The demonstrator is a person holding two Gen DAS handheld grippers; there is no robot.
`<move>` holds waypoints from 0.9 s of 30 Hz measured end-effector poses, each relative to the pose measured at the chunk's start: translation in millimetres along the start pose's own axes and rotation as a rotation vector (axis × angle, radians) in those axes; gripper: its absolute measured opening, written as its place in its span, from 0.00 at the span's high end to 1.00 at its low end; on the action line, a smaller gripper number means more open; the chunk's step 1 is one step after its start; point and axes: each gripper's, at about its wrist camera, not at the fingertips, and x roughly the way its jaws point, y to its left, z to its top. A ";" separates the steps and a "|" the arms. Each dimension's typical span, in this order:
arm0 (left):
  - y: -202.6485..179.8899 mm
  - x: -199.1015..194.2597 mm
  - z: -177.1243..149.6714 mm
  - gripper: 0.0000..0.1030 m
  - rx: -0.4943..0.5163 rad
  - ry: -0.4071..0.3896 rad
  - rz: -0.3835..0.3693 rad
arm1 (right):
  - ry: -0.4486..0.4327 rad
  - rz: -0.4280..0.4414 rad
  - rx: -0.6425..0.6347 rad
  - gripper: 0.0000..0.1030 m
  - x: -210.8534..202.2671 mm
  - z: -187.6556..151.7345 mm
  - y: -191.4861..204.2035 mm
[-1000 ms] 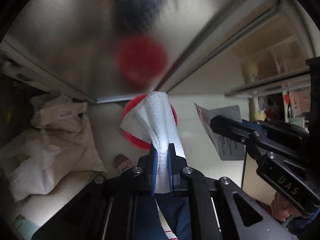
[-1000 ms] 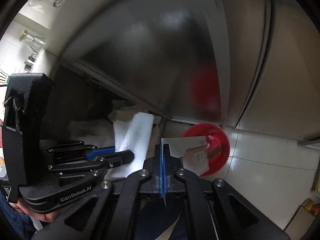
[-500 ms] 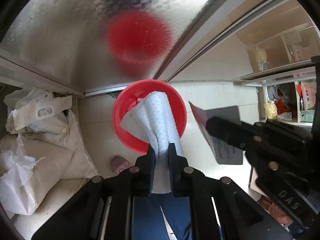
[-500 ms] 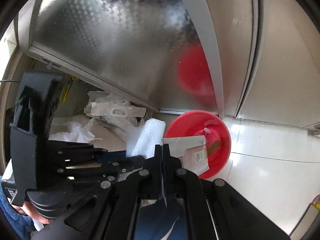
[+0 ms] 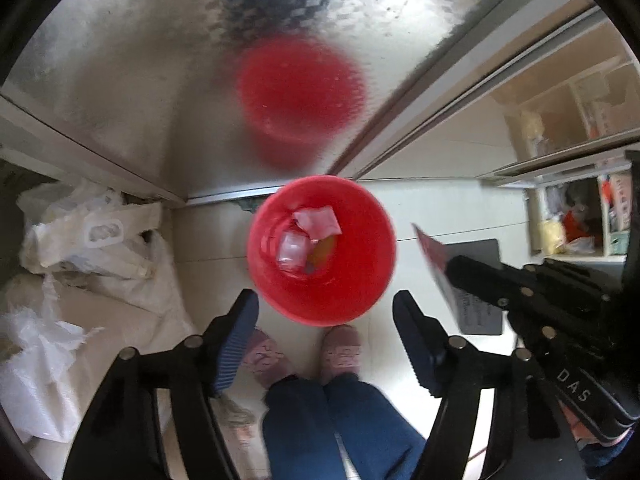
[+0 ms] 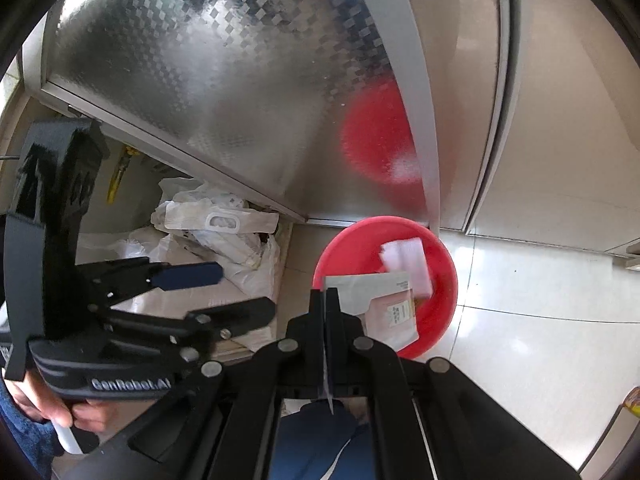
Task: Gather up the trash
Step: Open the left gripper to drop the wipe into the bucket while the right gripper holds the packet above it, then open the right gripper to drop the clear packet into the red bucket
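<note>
A red bin (image 5: pixel 362 288) stands on the pale tiled floor against a metal cabinet; it also shows in the right wrist view (image 6: pixel 344 248). My left gripper (image 5: pixel 325 312) hangs open and empty right above its near rim. A white paper towel (image 6: pixel 406 262) is inside the bin, blurred, and it shows in the left wrist view (image 5: pixel 318 220) with other scraps. My right gripper (image 6: pixel 326 300) is shut on a flat paper packet (image 6: pixel 384 308), held above the bin's near left side. The packet also shows in the left wrist view (image 5: pixel 470 280).
White plastic sacks and bags (image 5: pixel 80 264) are piled on the left beside the bin. The patterned metal cabinet door (image 5: pixel 160 60) rises behind it. The person's feet in pink slippers (image 5: pixel 340 348) stand just below the bin. Cluttered shelves (image 5: pixel 576 208) are at the right.
My left gripper opened and let go of the white paper towel, which dropped into the red bin. Both grippers moved closer over the bin. The right gripper still holds the packet.
</note>
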 end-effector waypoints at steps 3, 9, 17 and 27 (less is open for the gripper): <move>1.7 -2.3 0.2 0.33 0.022 -0.010 0.036 | 0.003 -0.012 0.000 1.00 4.5 -0.5 2.5; 19.2 0.0 -5.2 0.32 0.002 -0.018 0.007 | 0.006 -0.016 -0.008 1.00 9.9 0.8 9.8; 34.3 4.7 -15.6 0.17 -0.045 -0.041 0.019 | 0.022 -0.032 -0.009 0.99 20.8 -1.4 11.6; 39.3 1.0 -18.9 0.02 -0.029 -0.065 0.046 | 0.019 -0.071 -0.079 0.99 24.2 -4.5 22.6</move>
